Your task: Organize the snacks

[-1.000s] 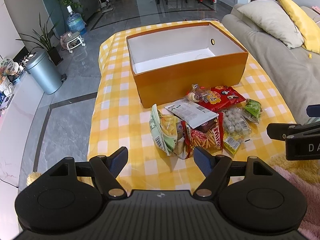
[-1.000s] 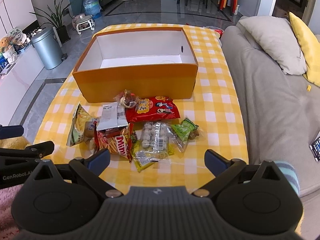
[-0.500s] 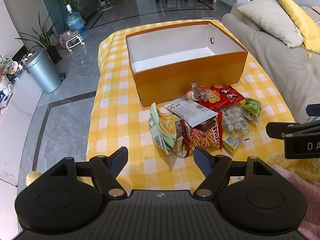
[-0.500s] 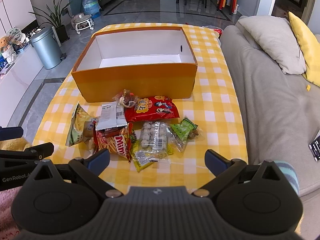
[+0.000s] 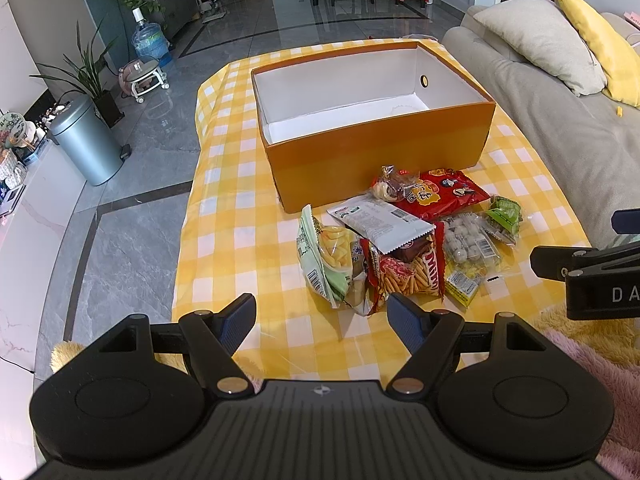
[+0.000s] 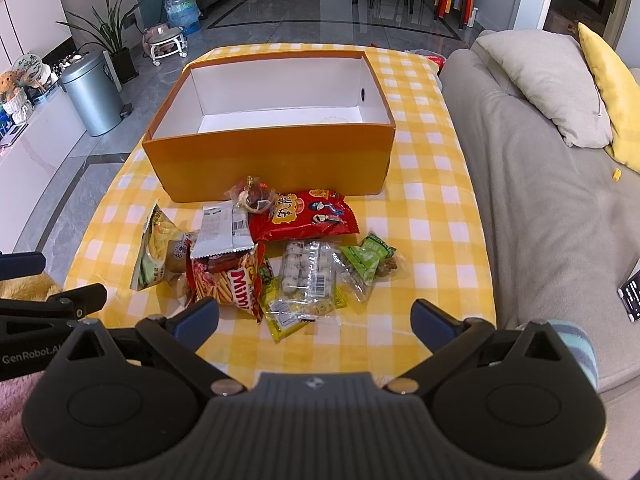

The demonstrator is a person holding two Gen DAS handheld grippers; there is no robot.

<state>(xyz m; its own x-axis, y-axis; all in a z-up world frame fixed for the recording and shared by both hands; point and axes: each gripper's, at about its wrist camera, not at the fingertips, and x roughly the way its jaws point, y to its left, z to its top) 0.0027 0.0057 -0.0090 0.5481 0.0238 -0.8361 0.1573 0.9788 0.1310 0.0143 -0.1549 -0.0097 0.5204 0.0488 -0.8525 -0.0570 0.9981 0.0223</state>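
Note:
An orange box [image 5: 376, 160] [image 6: 272, 160] with a white inside stands open and bare on the yellow checked table [image 5: 236, 216] [image 6: 432, 232]. In front of it lies a heap of snack packs: a green chip bag [image 5: 326, 260] [image 6: 154, 256], a white pack [image 5: 380, 222] [image 6: 224, 228], a red stick-snack bag [image 5: 408, 276] [image 6: 236, 280], a red bag [image 5: 440, 194] [image 6: 304, 216], a clear pack of white balls [image 5: 468, 242] [image 6: 308, 268]. My left gripper [image 5: 322, 320] hovers open just short of the heap. My right gripper [image 6: 316, 320] is open too, near the table's front edge.
A grey sofa [image 6: 540, 184] with a grey pillow [image 5: 540, 40] and a yellow cushion [image 6: 612, 92] runs along the right. Left of the table are a metal bin [image 5: 86, 144] [image 6: 94, 94], potted plants and a water bottle [image 6: 182, 10]. Pink fluffy fabric [image 5: 600, 364] lies below.
Both grippers have crept slightly forward towards the snacks; both stay open. The snacks and the box have not moved.

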